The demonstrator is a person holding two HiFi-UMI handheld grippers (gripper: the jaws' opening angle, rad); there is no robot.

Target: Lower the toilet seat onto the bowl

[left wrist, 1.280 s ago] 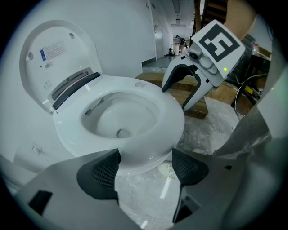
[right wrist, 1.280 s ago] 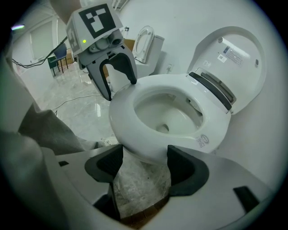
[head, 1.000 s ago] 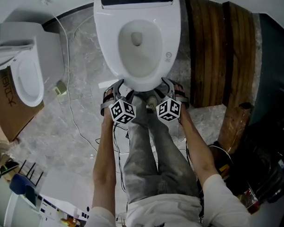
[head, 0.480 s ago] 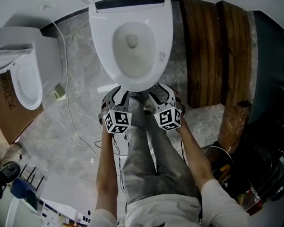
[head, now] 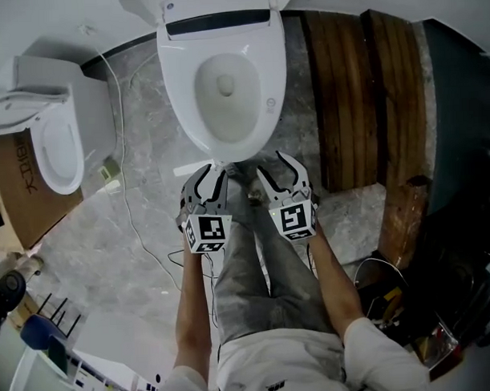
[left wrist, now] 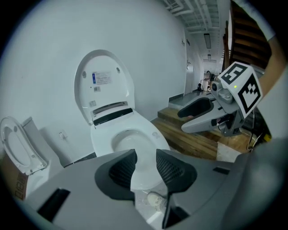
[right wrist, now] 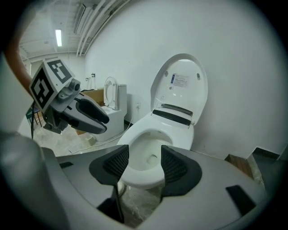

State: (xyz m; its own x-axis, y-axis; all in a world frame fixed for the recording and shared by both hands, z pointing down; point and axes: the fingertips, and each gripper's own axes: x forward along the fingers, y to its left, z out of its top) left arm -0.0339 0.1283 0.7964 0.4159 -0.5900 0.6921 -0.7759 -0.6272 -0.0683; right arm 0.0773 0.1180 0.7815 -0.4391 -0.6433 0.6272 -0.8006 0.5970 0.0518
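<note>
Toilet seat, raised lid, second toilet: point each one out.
Toilet seat (head: pixel 177 89): head view, left side of the ring.
Raised lid (left wrist: pixel 114 92): left gripper view, its inner face.
Second toilet (head: pixel 55 149): head view, inside its bowl.

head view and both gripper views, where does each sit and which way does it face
Head view: on the person's head, looking steeply down at the toilet; shows both forearms, legs, left gripper and right gripper.
Left gripper view: rides the left gripper, faces the toilet's front; its own jaws have just been closing, apart, nothing between.
Right gripper view: rides the right gripper, faces the same; its jaws likewise closing, apart, empty.
Shared: both gripper views show the raised lid and the other gripper.
</note>
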